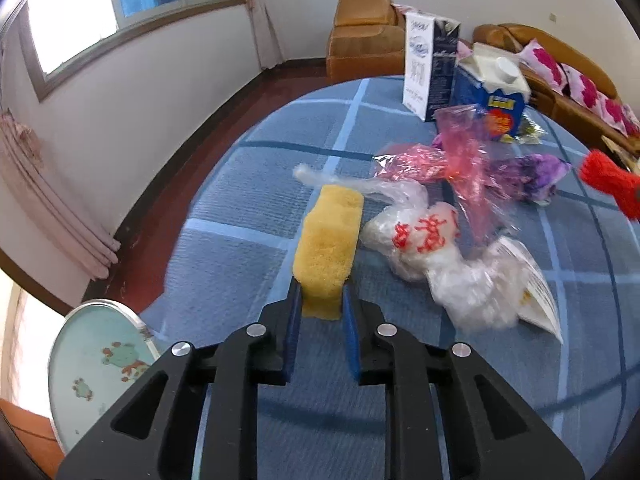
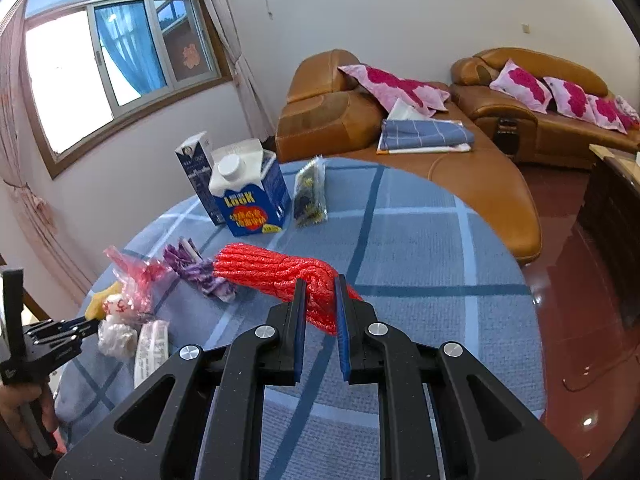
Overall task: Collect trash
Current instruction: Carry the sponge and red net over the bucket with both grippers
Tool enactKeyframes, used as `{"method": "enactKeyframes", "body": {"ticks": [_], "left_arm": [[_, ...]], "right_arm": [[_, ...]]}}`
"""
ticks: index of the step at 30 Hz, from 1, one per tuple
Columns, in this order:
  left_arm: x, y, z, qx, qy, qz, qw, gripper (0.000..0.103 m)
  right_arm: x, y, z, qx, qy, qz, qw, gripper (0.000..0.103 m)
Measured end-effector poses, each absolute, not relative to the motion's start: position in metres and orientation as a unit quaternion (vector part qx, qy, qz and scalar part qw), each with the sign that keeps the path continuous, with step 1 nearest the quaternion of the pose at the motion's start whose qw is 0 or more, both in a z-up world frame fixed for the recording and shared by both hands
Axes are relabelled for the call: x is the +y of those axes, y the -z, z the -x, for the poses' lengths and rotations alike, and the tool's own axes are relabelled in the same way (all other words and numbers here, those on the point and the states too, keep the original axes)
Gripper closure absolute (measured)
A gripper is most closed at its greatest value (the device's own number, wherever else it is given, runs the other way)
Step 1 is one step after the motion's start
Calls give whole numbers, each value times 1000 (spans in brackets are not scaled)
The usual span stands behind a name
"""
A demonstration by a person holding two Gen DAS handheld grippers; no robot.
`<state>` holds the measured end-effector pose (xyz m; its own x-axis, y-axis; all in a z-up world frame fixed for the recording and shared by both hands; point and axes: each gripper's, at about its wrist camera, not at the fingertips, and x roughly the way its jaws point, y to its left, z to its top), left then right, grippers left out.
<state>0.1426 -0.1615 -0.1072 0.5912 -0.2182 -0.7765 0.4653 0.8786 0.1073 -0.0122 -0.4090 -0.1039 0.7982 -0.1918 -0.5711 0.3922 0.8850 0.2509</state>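
My left gripper [image 1: 320, 300] is shut on a yellow sponge [image 1: 328, 248], held above the blue checked tablecloth [image 1: 248, 184]. My right gripper [image 2: 320, 296] is shut on a bundle of red rope [image 2: 280, 272] above the table; the rope also shows in the left wrist view [image 1: 608, 180]. Beside the sponge lie a clear bag with red print [image 1: 424, 240], a pink plastic bag [image 1: 460, 152], a purple wrapper [image 1: 524, 172] and a white wrapper [image 1: 536, 292]. The left gripper also shows in the right wrist view [image 2: 86, 322].
A blue milk carton [image 2: 252, 196], a tall dark carton [image 2: 198, 172] and a clear packet [image 2: 310, 192] stand at the table's far side. Brown leather sofas [image 2: 460, 160] with pink cushions lie beyond. A small frog-print table [image 1: 100, 364] stands lower left.
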Motion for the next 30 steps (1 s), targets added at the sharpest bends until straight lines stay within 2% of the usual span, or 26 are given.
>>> {"method": "enactKeyframes", "body": {"ticks": [6, 14, 30], "left_arm": [[-127, 84, -111, 386, 199, -160, 886, 84], [-50, 72, -82, 378, 156, -157, 899, 84], [56, 80, -71, 394, 69, -154, 903, 84]], "right_arm": [[-393, 83, 5, 255, 132, -174, 942, 89], [-314, 64, -32, 246, 22, -121, 961, 88], [-178, 73, -96, 281, -121, -31, 952, 88]]}}
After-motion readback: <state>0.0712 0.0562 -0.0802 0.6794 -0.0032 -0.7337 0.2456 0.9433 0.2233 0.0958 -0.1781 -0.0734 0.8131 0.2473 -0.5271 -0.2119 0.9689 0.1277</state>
